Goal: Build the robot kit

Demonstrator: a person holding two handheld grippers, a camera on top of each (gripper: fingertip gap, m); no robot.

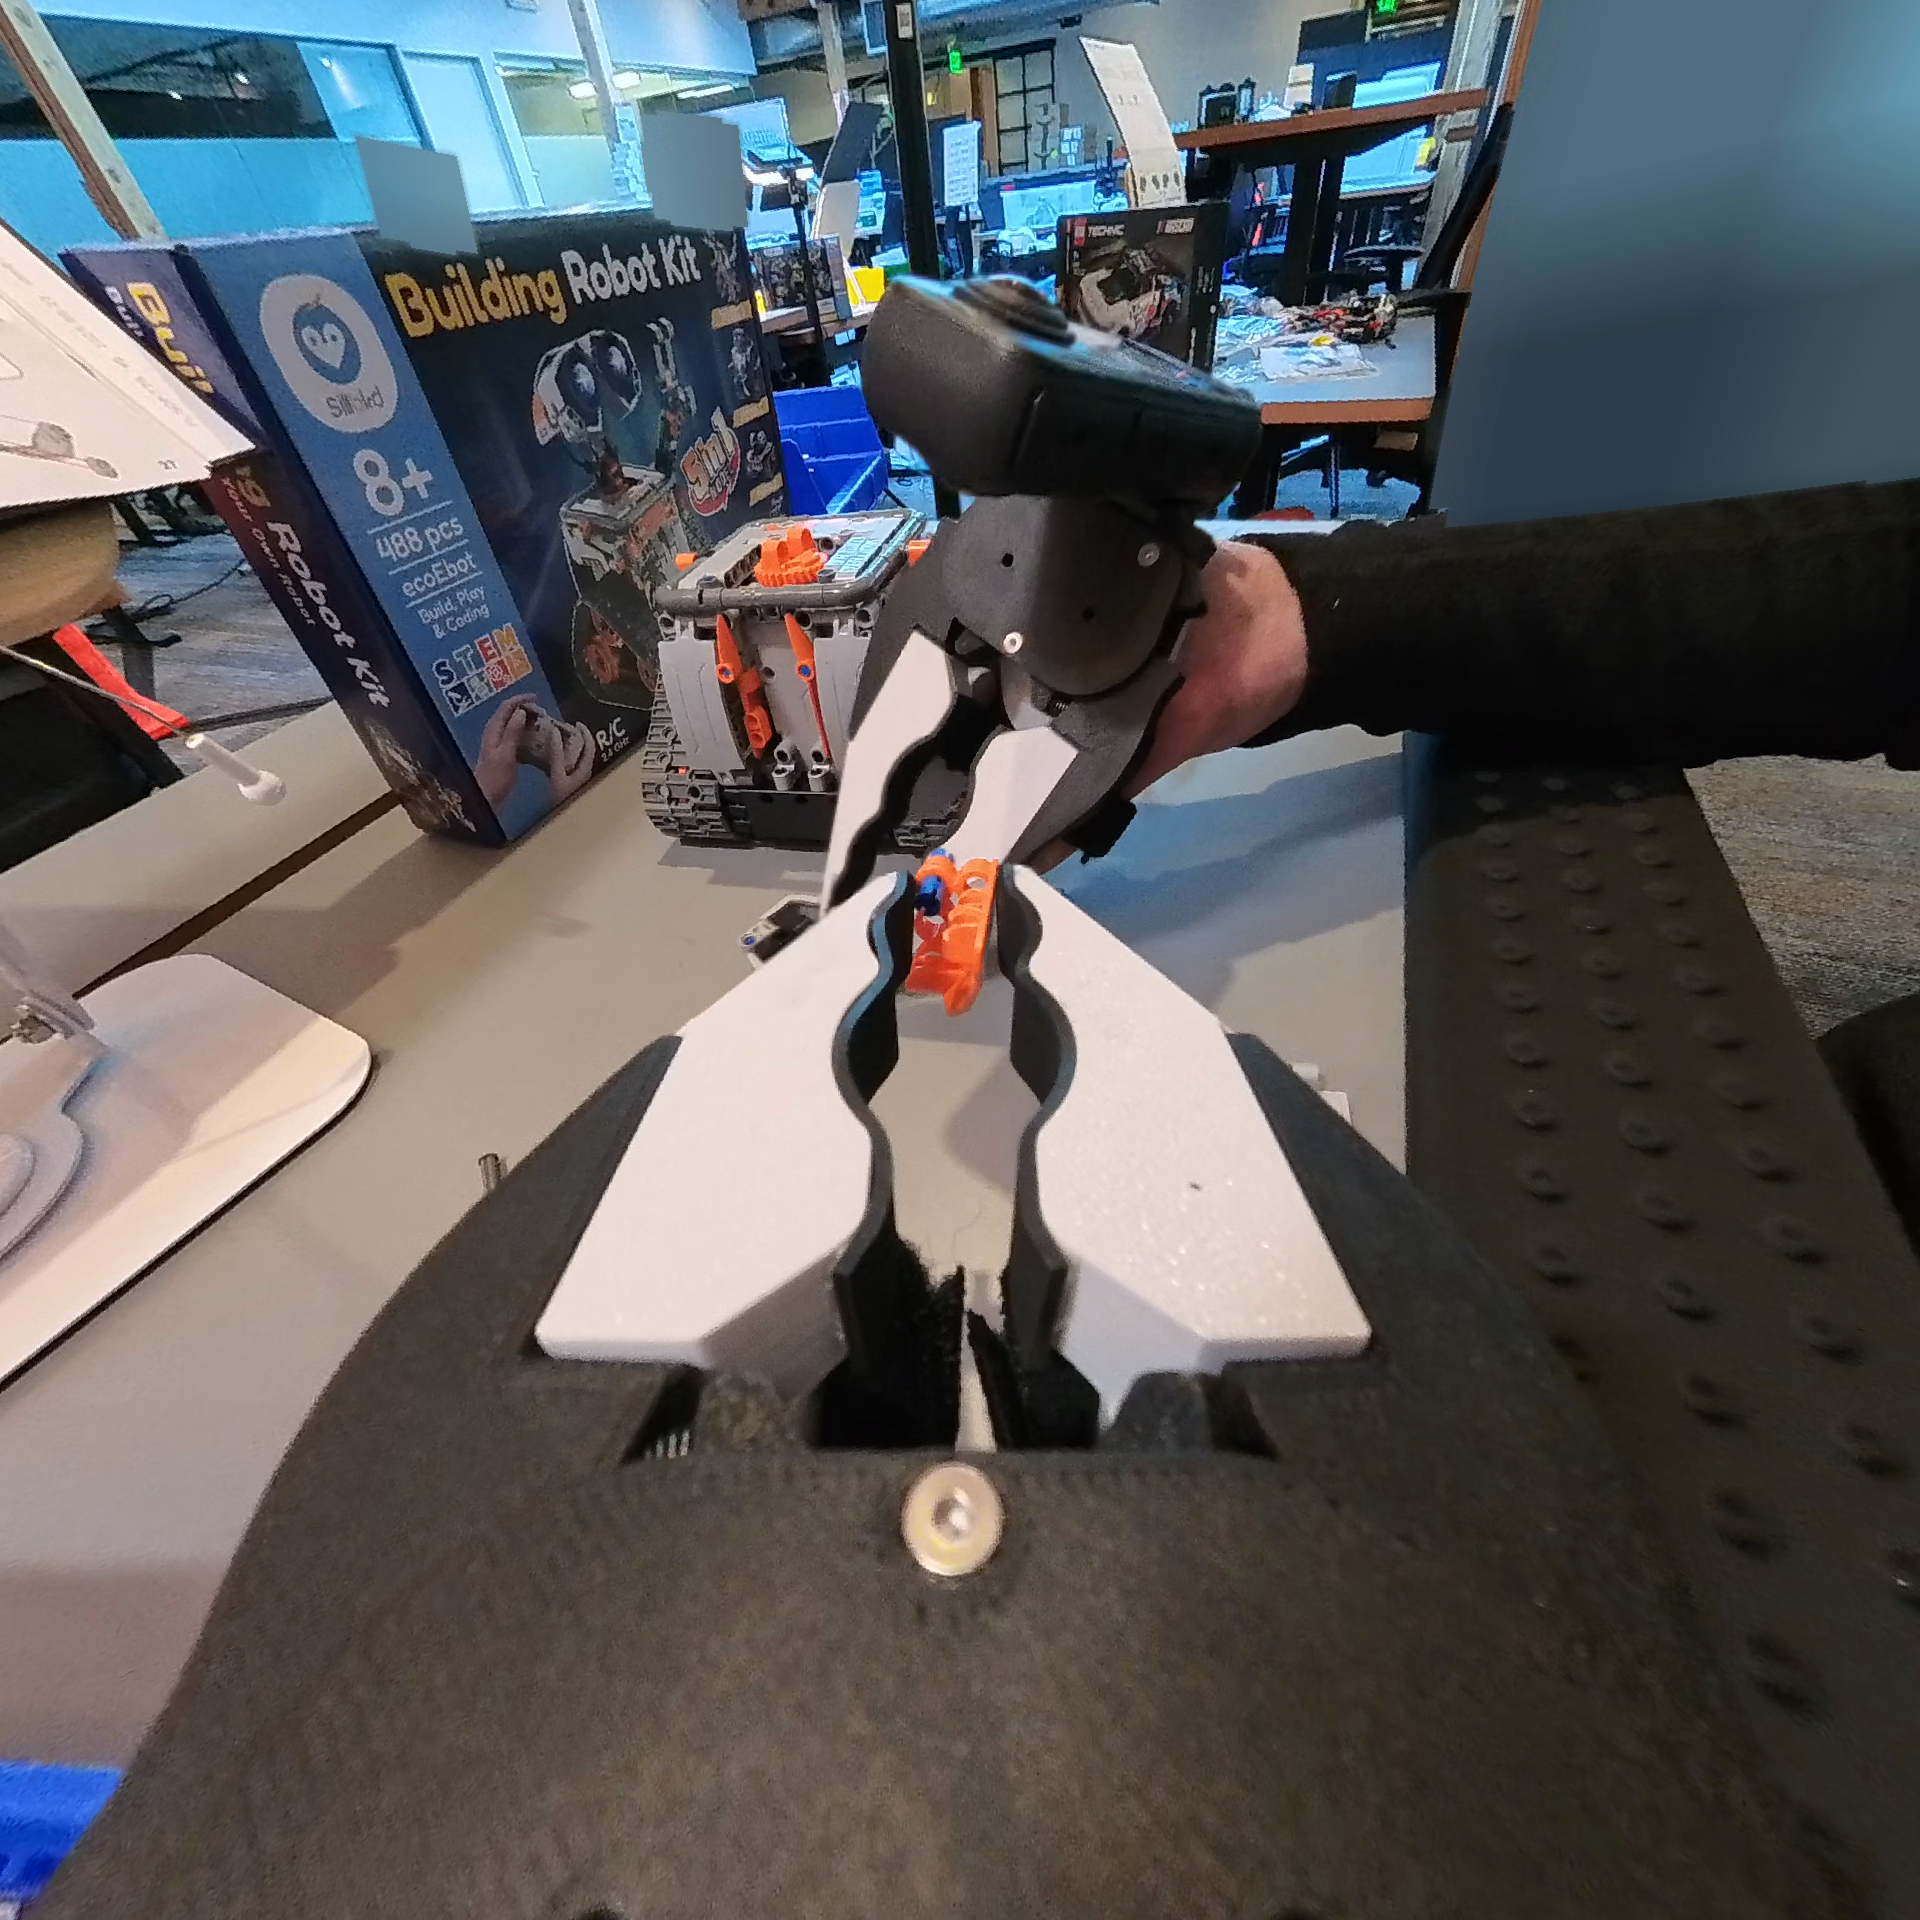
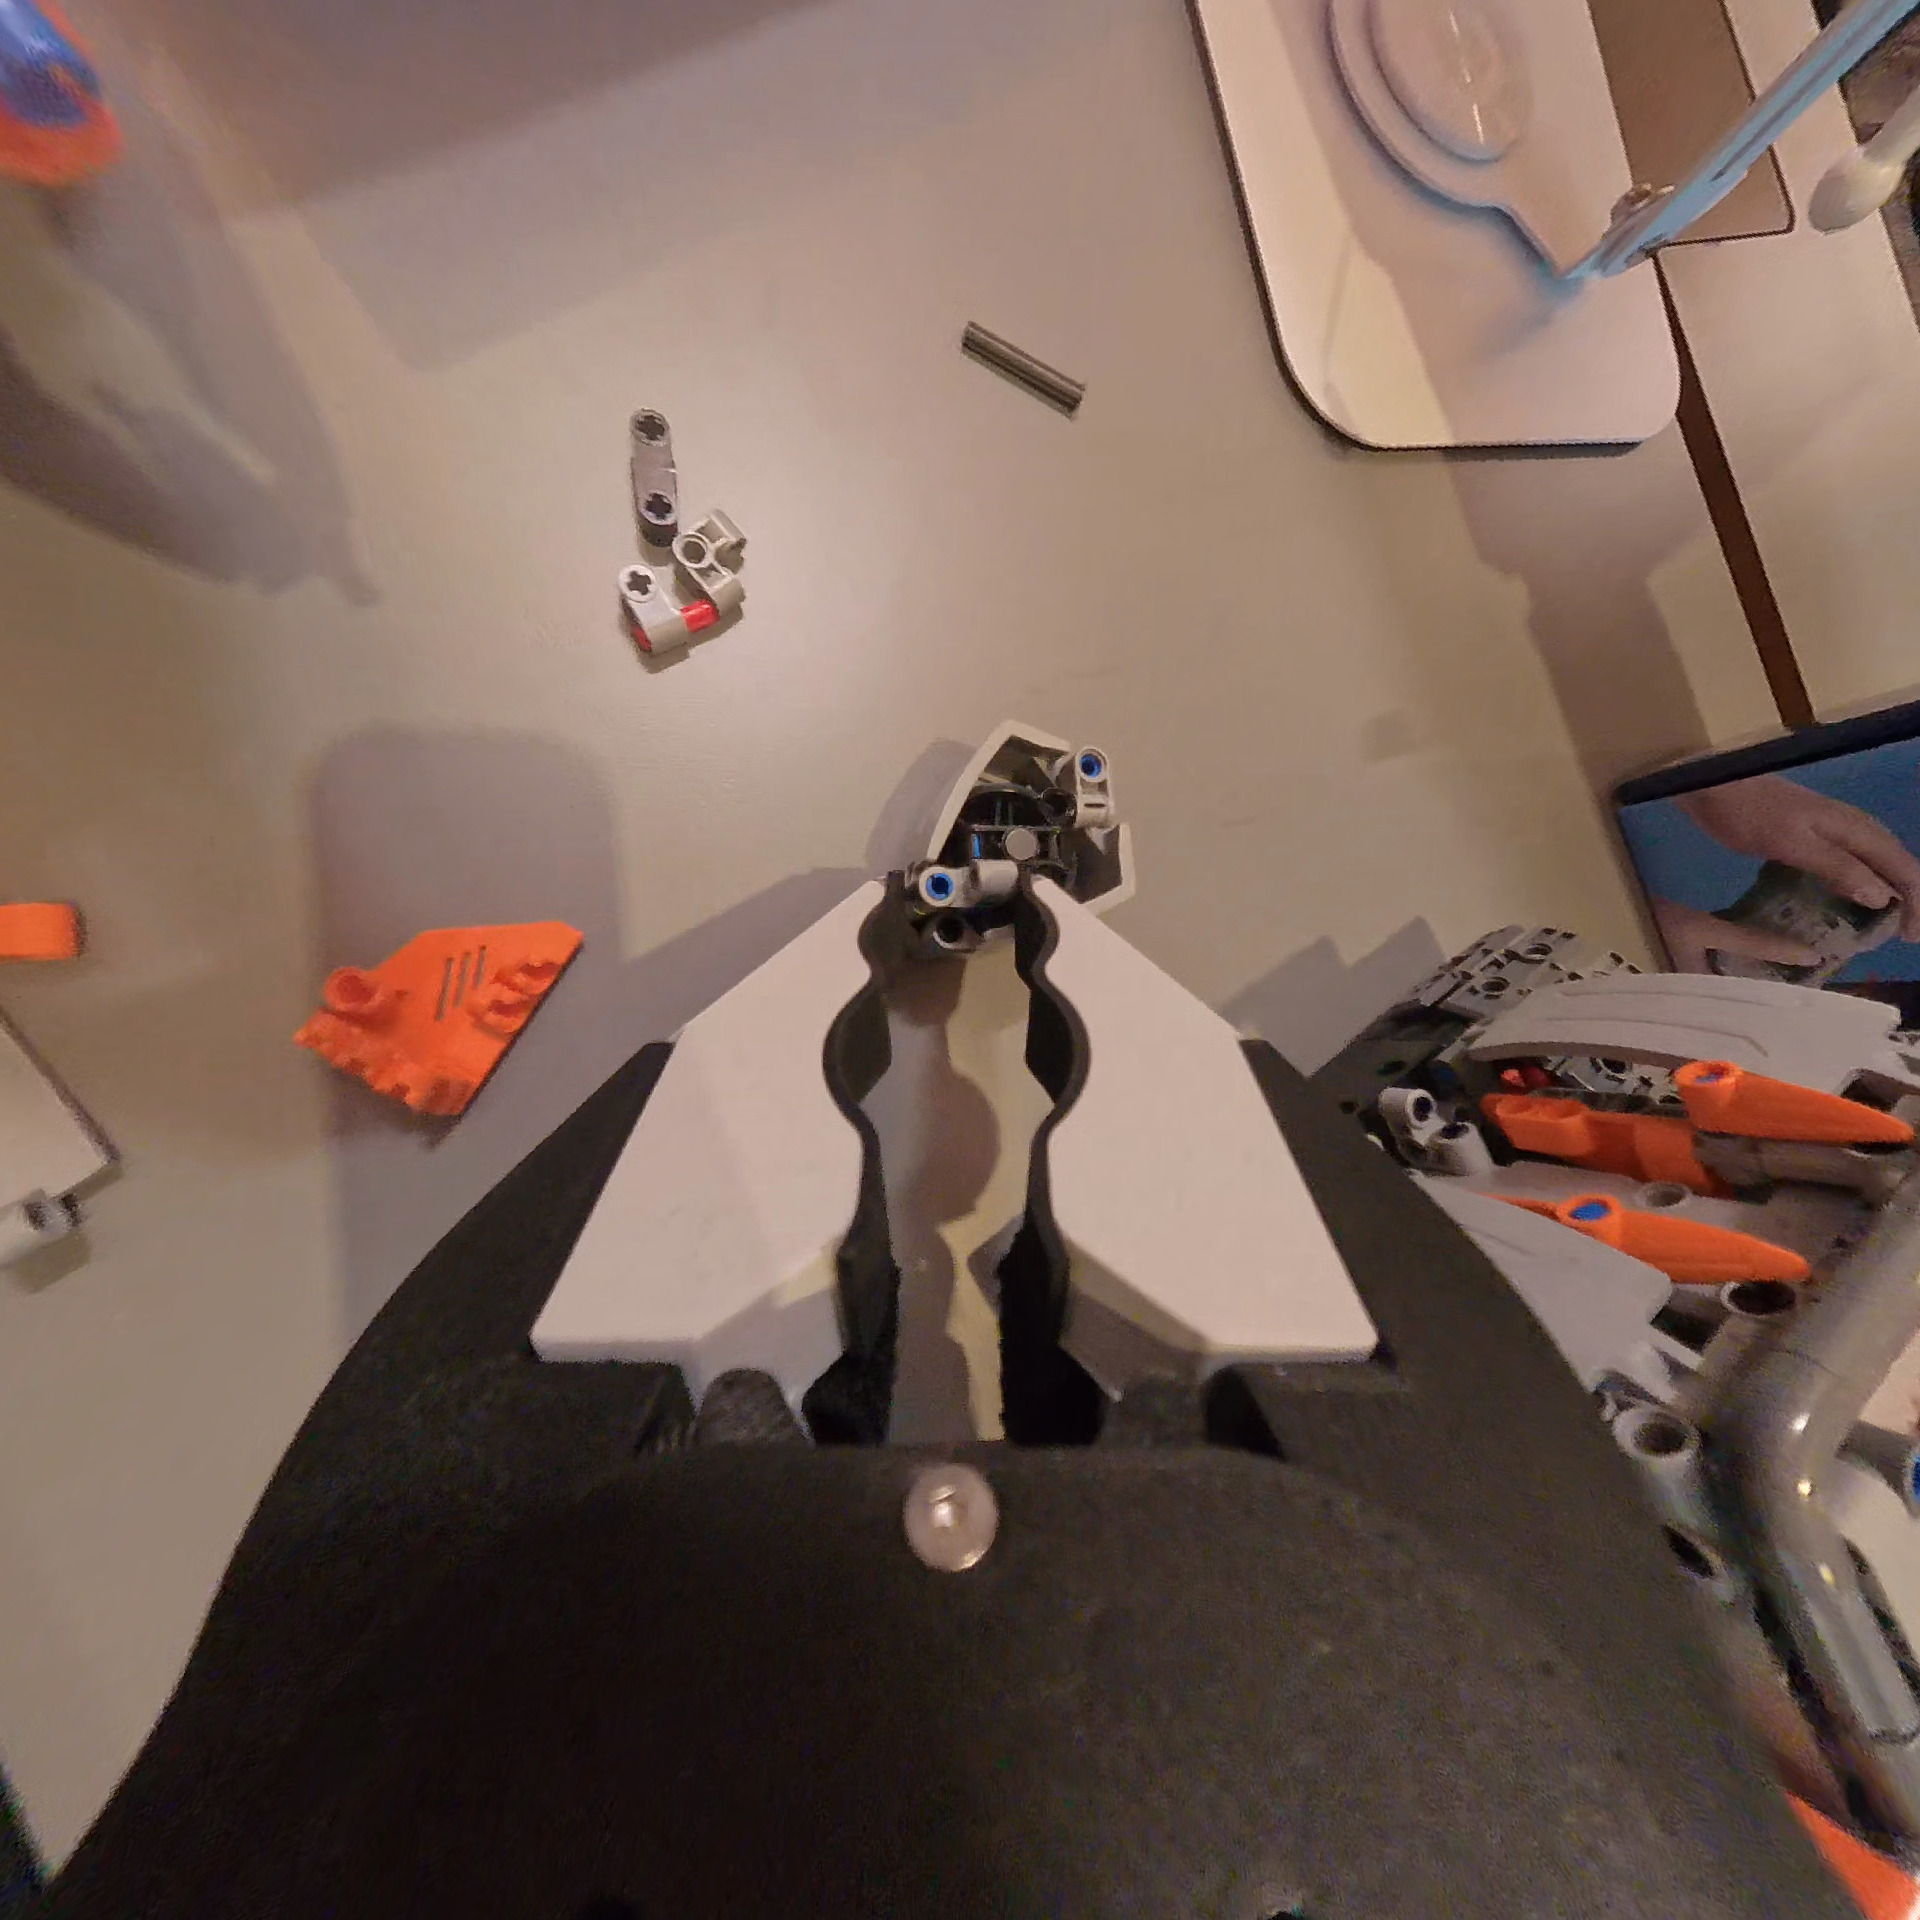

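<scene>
My left gripper (image 1: 951,883) is shut on a small orange brick piece (image 1: 951,935) with a blue pin, held above the table. My right gripper (image 2: 961,904) is shut on a small grey and black brick assembly (image 2: 1023,821) with blue pins and a curved grey shell. In the left wrist view the right gripper (image 1: 920,852) points down just beyond my left fingertips, held by a hand (image 1: 1231,655) in a dark sleeve. The two held pieces are close together. A partly built grey and orange tracked robot model (image 1: 764,665) stands behind; it also shows in the right wrist view (image 2: 1621,1132).
An orange panel (image 2: 436,1013), small grey connectors (image 2: 681,561) and a dark axle (image 2: 1023,369) lie on the beige table (image 2: 1039,571). Kit boxes (image 1: 468,499) stand at the back left. A white stand base (image 1: 156,1122) is at the left. A black chair back (image 1: 1662,1247) is at the right. There is about 15 centimeters between the tips of the two grippers.
</scene>
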